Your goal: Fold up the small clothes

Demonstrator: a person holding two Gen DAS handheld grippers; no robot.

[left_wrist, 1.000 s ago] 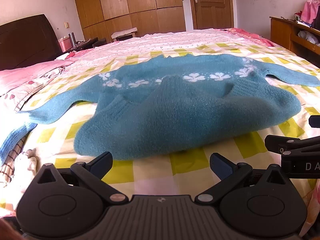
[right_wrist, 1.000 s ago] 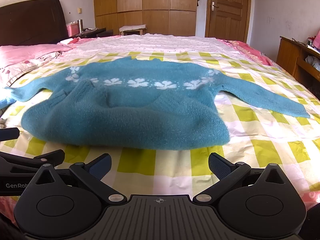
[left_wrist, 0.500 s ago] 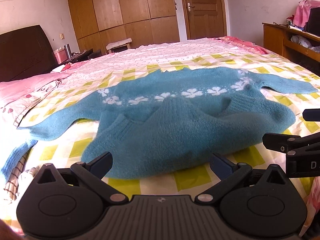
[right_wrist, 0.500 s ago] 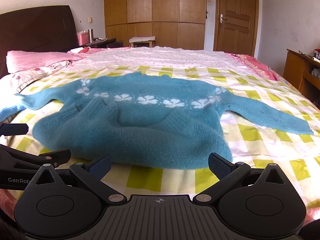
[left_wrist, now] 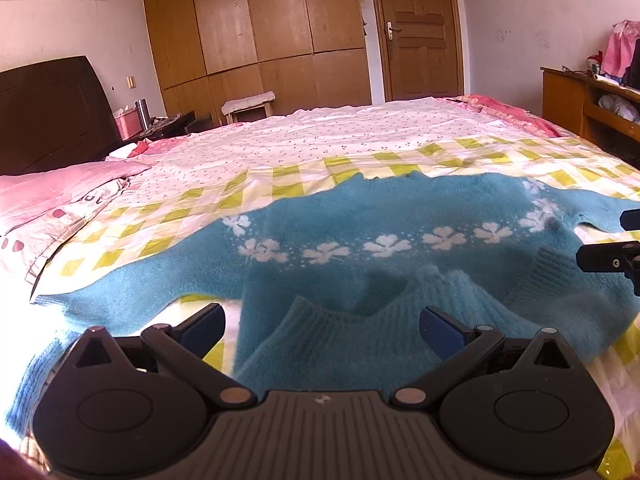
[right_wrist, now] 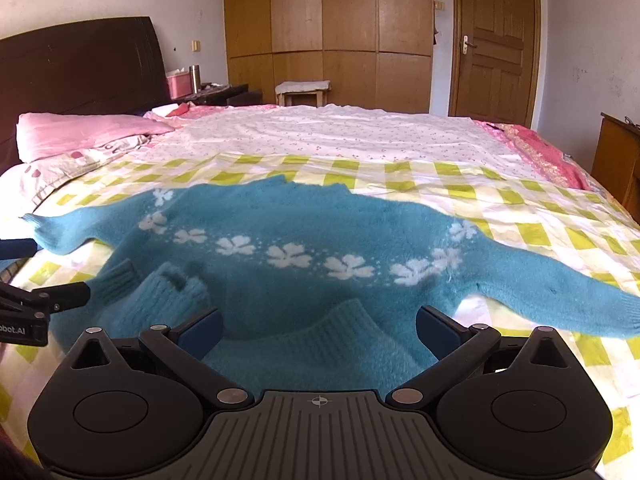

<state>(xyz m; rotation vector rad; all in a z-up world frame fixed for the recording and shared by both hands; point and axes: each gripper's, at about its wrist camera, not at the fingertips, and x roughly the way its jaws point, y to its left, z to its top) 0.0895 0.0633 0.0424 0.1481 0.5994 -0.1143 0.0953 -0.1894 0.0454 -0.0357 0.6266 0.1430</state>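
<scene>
partly hidden behind your left gripper point(left_wrist: 322, 328) is the near edge of the jumper point(left_wrist: 360, 272), and the same edge drops out of sight behind your right gripper point(right_wrist: 318, 326) in its own view. both sets of fingers are spread wide with nothing between them, hanging just over the folded-up hem. at the left rim of the right view a cut-off label on the other tool reads "obot.ai"; the rest is out of frame. the jumper is fuzzy teal knit with a band of white flowers and ribbed cuffs and hem, lying flat on the bed sheet point(right_wrist: 520, 236), which is yellow-and-white check. one sleeve point(right_wrist: 560, 300) lies stretched out to the right, the other point(left_wrist: 120, 300) to the left. beyond sit a pink pillow point(right_wrist: 80, 136), a dark headboard point(right_wrist: 80, 68) and a wooden wardrobe point(right_wrist: 328, 32)
</scene>
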